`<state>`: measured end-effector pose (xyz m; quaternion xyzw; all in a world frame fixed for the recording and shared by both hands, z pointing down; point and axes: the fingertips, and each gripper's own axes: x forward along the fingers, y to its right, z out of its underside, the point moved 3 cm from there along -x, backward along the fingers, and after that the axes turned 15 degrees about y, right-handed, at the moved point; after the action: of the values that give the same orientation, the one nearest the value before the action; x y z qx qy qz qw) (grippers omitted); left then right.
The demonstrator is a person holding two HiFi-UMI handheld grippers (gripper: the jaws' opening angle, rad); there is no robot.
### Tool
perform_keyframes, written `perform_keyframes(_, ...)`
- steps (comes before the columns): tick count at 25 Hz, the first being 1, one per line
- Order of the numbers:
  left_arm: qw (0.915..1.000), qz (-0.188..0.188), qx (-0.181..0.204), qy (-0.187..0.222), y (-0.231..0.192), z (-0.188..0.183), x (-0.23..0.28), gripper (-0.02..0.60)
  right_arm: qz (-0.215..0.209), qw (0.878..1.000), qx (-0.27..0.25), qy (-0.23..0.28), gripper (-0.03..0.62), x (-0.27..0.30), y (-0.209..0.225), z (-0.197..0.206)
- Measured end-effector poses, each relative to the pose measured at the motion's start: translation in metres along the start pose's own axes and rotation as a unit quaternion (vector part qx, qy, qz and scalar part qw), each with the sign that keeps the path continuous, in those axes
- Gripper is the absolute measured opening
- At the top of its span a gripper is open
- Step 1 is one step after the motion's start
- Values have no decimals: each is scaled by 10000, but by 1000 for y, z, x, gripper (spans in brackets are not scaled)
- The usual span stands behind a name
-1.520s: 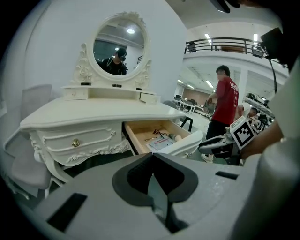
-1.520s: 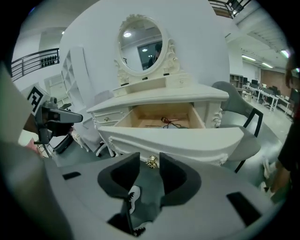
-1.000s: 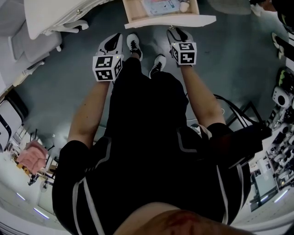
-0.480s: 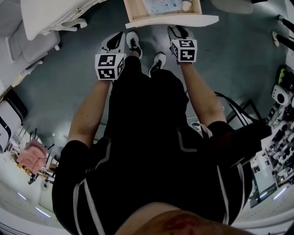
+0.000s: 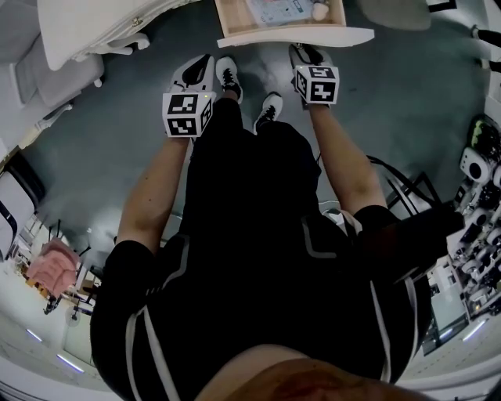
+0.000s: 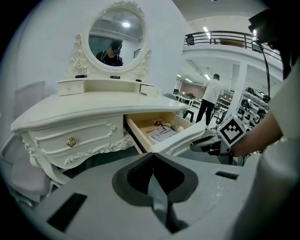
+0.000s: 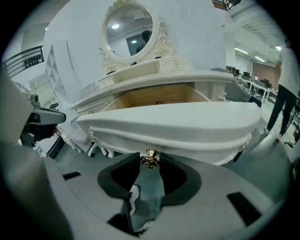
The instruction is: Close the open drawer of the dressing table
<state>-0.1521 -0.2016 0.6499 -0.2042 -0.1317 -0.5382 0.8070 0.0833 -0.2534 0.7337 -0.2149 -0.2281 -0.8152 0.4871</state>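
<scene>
1. The open drawer (image 7: pixel 178 124) stands pulled well out from under the top of the dressing bench (image 6: pixel 89 110), to the right of a closed drawer (image 6: pixel 70 141). Its curved white front faces the person.
2. The right tongs (image 7: pixel 149 171) are held low against that front, with the drawer's brass knob (image 7: pixel 150 159) between their tips. Their jaws have just been closing. A sliver of gap seems to remain on each side of the knob, so I judge them released, not yet grasping it. Centring on the knob would send a push straight along the drawer's travel.
3. The left tongs (image 6: pixel 151 161) are clenched, the jaws meeting with nothing between them. They hang back from the bench, aimed at the closed drawer, probably idle because one hand is enough here.
4. The person stands square to the drawer, shoes (image 5: pixel 227 74) just short of its front, which suits a straight push.
5. The head view cuts off the back of the drawer and nearly all of the bench. Inside the drawer it shows only some papers (image 5: pixel 274 9) and a small pale round thing (image 5: pixel 318 11) that I cannot identify.
6. In the right gripper view the drawer front hides its runners and most of its inside. Whether either pad already touches the knob is too close to call.
</scene>
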Motion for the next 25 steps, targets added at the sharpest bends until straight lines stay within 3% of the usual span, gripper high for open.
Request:
perform_keyframes(5, 9996, -106, -235, 120, -18, -17, 2, 4, 72, 10000, -27, -46, 137, 13, 5, -12)
perform_keyframes(9, 9997, -96, -128, 183, -33, -31, 6, 4, 66, 9999, -26, -90, 137, 26, 7, -21)
perform_keyframes(14, 9991, -63, -259, 327, -52, -46, 13, 5, 67, 10000, -4, -25, 137, 43, 10, -35)
perform_keyframes(25, 9996, -44, -169, 229, -82, -56, 27, 5, 120, 9998, -4, 144, 138, 88, 16, -65)
